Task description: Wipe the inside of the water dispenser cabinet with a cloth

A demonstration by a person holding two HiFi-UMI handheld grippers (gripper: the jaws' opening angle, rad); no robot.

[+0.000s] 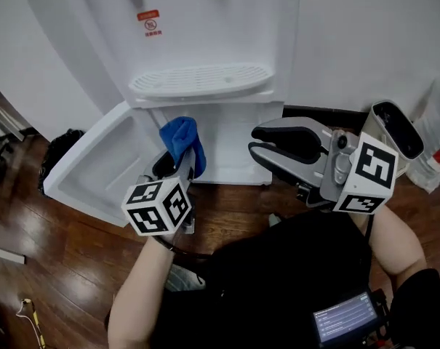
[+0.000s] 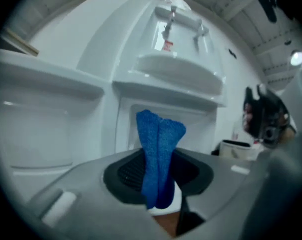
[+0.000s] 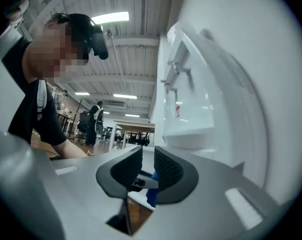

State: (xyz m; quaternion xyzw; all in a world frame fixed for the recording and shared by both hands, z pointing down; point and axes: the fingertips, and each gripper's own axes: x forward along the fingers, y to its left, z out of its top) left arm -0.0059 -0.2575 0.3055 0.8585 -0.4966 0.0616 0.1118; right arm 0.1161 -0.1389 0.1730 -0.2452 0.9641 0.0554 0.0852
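1. Left claw (image 1: 174, 167) (image 2: 158, 171): closed tight on the cloth. Its pads pinch the fabric, as my left gripper view shows.
2. Blue terry cloth, folded (image 1: 182, 138) (image 2: 158, 144): it is held in the left claw, and the folded end stands upright above the jaw tips. It sits in front of the open cabinet mouth, by the hinged side. I cannot tell whether it touches any cabinet surface.
3. Right claw (image 1: 254, 140) (image 3: 147, 170): empty, with a narrow gap between the ribbed black pads and nothing between them. It is held level to the right of the cloth, with its tips before the cabinet opening and apart from the cloth.
4. White plastic water dispenser (image 1: 205, 20): stands on the floor against a white wall.
5. White slotted drip tray (image 1: 198, 80): set on the dispenser front, directly above the cabinet.
6. Lower cabinet, white interior (image 1: 238, 147): open.
7. White cabinet door (image 1: 96, 158): swung fully out to the left, with its moulded inner face showing.
8. Small red warning label (image 1: 149, 22): on the dispenser front, above the tray; the print is too small for me to read.
9. Dark brown wood-plank floor (image 1: 38, 267): carries the dispenser.
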